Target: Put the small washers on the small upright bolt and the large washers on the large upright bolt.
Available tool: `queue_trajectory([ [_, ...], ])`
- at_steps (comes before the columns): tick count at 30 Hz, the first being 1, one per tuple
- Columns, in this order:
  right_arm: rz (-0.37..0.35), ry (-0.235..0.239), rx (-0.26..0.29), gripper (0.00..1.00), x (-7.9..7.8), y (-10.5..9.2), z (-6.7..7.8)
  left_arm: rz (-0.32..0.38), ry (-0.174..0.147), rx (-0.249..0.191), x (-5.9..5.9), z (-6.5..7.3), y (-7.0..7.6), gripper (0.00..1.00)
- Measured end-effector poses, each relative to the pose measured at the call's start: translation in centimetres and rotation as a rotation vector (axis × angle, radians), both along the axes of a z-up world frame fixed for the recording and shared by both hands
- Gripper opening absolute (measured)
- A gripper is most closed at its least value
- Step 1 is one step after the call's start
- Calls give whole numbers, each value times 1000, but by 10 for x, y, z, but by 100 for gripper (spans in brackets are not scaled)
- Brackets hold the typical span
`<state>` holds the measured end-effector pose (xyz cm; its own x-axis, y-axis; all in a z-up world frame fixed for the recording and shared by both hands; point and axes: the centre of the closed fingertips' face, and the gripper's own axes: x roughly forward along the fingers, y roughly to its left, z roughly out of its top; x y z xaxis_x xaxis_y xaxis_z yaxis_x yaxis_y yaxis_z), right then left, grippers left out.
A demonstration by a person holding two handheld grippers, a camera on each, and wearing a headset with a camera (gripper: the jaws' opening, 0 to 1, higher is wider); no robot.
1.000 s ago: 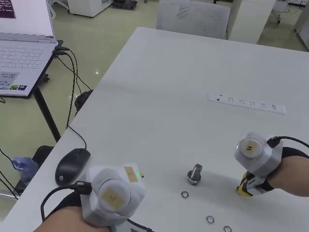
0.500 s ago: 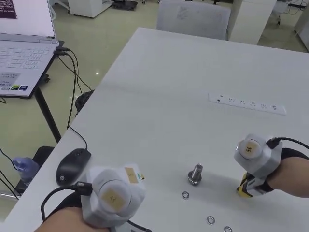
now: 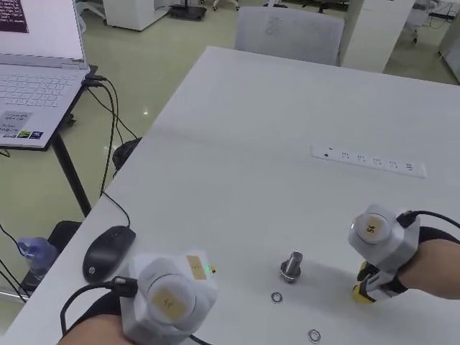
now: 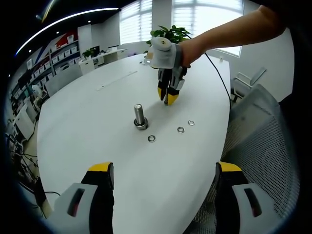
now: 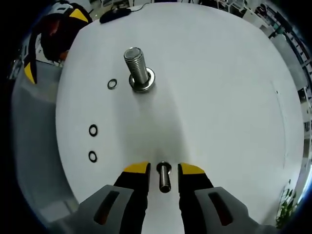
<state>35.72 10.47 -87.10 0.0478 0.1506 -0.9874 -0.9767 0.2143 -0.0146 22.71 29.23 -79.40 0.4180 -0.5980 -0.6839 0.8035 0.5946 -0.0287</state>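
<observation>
Left gripper (image 4: 164, 166) has jaws spread wide; right gripper (image 5: 163, 168) points down, jaws narrowly parted.

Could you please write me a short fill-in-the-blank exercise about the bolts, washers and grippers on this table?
1. The right gripper has its jaws on either side of the small upright ____.
2. Near the large bolt, ____ loose washers lie flat on the table.
3. The left gripper holds nothing, and its jaws are wide ____.
Missing words: bolt; three; open.
</observation>
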Motion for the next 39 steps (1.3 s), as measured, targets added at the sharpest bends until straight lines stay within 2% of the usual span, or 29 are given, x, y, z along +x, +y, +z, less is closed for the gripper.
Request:
queue_trajectory([
  [8,8,-24,29,24,0,10,14,-2,-7,-3,2,2,0,86],
  [19,45,-50,88,25,-7,39,39,-6,-15,-12,1,5,-2,87],
  [26,67,-46,111,25,-15,50,43,-5,-19,-17,1,5,-1,91],
  [27,69,-42,110,25,-18,50,43,-7,-26,-23,2,7,-2,92],
  [39,112,-12,120,26,-58,49,37,-13,-23,-26,0,8,-5,97],
])
